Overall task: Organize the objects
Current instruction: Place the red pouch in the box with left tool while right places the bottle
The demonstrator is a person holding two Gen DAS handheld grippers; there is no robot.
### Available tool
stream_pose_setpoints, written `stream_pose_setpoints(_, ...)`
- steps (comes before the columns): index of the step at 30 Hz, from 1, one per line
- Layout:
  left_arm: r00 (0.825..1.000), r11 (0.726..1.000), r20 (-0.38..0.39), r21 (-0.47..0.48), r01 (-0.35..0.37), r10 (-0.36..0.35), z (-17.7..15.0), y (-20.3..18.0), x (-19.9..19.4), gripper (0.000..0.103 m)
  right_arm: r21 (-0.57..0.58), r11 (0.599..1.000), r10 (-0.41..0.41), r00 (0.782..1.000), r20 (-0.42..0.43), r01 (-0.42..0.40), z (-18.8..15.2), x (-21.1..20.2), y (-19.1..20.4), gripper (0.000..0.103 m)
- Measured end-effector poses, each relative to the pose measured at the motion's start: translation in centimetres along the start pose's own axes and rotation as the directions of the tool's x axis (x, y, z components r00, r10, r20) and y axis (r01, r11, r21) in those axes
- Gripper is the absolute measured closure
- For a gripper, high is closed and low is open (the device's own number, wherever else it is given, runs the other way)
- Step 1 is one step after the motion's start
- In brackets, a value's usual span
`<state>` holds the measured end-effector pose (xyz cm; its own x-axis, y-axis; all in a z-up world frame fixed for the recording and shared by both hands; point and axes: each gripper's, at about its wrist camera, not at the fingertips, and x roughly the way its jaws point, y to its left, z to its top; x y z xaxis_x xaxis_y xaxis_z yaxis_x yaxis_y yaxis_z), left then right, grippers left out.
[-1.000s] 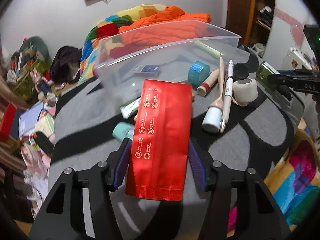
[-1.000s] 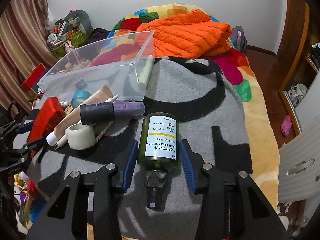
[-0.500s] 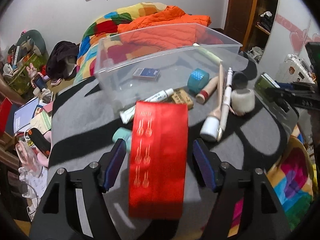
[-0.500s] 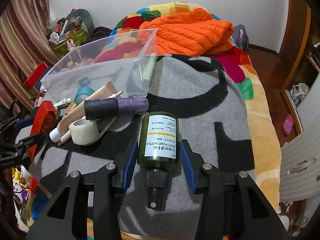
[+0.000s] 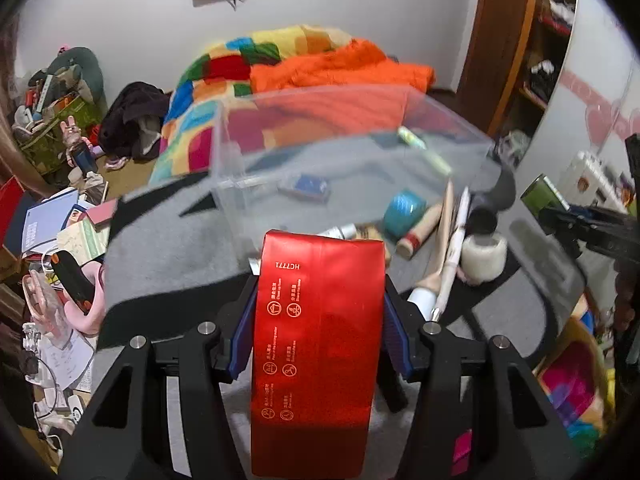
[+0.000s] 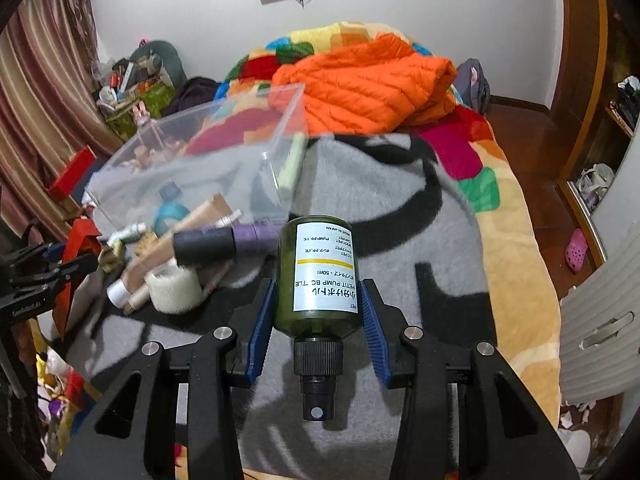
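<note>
A red foil pouch [image 5: 312,380] stands lengthwise between the blue pads of my left gripper [image 5: 319,304]. The jaws are closing and both pads press its sides, holding it above the grey blanket. My right gripper [image 6: 319,300] is shut on a dark green pump bottle [image 6: 320,264] with a white label, its black cap pointing back toward the camera. A clear plastic bin [image 5: 240,160] lies just beyond the pouch, with a small blue box and a pale green tube inside. The right wrist view shows the bin [image 6: 224,152] to the left, and the left gripper [image 6: 60,264] with the pouch at the far left.
Loose items lie in front of the bin: a blue tape roll [image 5: 404,210], a white tape roll [image 5: 482,256], tubes, a pen and a black-and-purple tube [image 6: 224,242]. An orange jacket [image 6: 368,76] sits behind on the bed. Floor clutter lies to the left.
The left jaws spread off the red pouch and have come back onto its sides, and the pouch now sits higher and nearer the camera. The right gripper and bottle have hardly moved.
</note>
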<state>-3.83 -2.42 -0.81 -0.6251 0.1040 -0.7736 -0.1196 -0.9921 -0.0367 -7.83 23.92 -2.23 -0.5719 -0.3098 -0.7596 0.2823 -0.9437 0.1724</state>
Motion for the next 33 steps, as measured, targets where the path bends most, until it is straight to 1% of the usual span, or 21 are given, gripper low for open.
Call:
stream_pose_setpoints(2, 0.999, 1.0, 0.035, -0.018, 0.01, -0.01, 0.6, 0.4, -1.3, 0.048, -0.013, 1.0, 0.004, 1.0, 0.029, -0.003, 0.8, -0.7, 0.5, 0.065)
stream_pose_setpoints(5, 0.996, 0.999, 0.093, -0.033, 0.008, -0.005, 1.8, 0.9, -3.0, 0.048, -0.028, 0.999, 0.019, 0.997, 0.069, -0.017, 2.0, -1.5, 1.3, 0.065)
stream_pose_setpoints(10, 0.985, 0.999, 0.171, -0.054, 0.004, 0.005, 4.6, 1.7, -5.0, 0.048, -0.062, 0.998, 0.041, 0.991, 0.13, -0.033, 4.6, -2.2, 2.9, 0.065)
stream_pose_setpoints(15, 0.98, 0.997, 0.197, -0.073, 0.016, -0.001, 7.4, 2.6, -5.2, 0.048, -0.086, 0.995, 0.067, 0.985, 0.157, -0.054, 7.2, -1.8, 4.4, 0.065)
stream_pose_setpoints(19, 0.981, 0.997, 0.194, -0.081, 0.011, 0.005, 9.3, 2.9, -4.2, 0.048, -0.102, 0.993, 0.074, 0.983, 0.169, -0.057, 9.1, -1.3, 5.5, 0.065)
stream_pose_setpoints(23, 0.985, 0.997, 0.173, -0.082, 0.012, 0.002, 10.9, 3.1, -2.7, 0.048, -0.111, 0.992, 0.079, 0.982, 0.173, -0.061, 10.8, -0.4, 6.3, 0.065)
stream_pose_setpoints(26, 0.988, 0.997, 0.153, -0.081, 0.013, -0.001, 12.3, 3.2, -1.3, 0.048, -0.126, 0.991, 0.069, 0.984, 0.165, -0.049, 12.0, 0.7, 7.0, 0.065)
stream_pose_setpoints(29, 0.992, 0.997, 0.126, -0.079, 0.015, -0.005, 13.5, 3.6, 0.3, 0.048, -0.144, 0.989, 0.054, 0.988, 0.142, -0.034, 12.9, 2.2, 7.8, 0.065)
stream_pose_setpoints(33, 0.998, 0.995, 0.053, -0.098, 0.026, -0.021, 14.7, 4.0, 3.3, 0.048, -0.166, 0.986, 0.031, 0.996, 0.083, -0.017, 13.6, 5.0, 8.2, 0.065)
